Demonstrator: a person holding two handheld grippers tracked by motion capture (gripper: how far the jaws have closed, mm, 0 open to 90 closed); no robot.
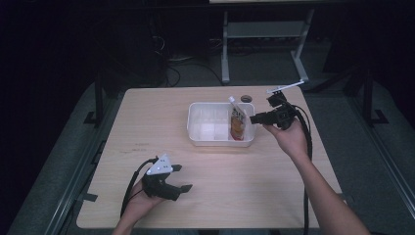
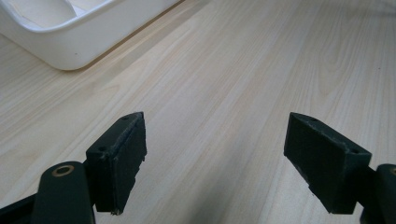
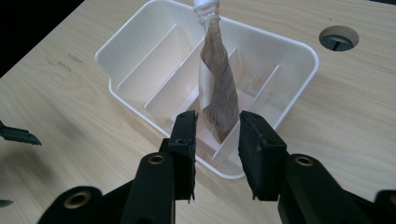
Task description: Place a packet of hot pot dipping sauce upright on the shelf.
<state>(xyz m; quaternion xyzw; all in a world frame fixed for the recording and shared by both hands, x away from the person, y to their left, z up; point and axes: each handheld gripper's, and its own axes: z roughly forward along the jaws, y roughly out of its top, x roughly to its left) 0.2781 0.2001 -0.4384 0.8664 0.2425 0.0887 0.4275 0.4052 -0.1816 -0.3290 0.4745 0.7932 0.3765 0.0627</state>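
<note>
toward the upper right of the high view, the pouch [image 1: 237,122] stands tilted in the end compartment of the white divided bin [image 1: 195,134]. the right hand-held gripper [image 1: 253,118] has its jaws parted just clear of it, gripping nothing. the left hand-held gripper [image 1: 180,177] rests wide apart on the worktop [image 1: 147,122]. risk: unsupported, the pouch may slump across a divider, or a jaw may clip the rim.

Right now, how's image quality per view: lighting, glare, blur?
High view: dim, dark surround, white tray glares, detail soft. Left gripper view: bright and even, wood grain sharp, near jaws slightly soft. Right gripper view: well lit, pouch blurry, left corner black.
</note>
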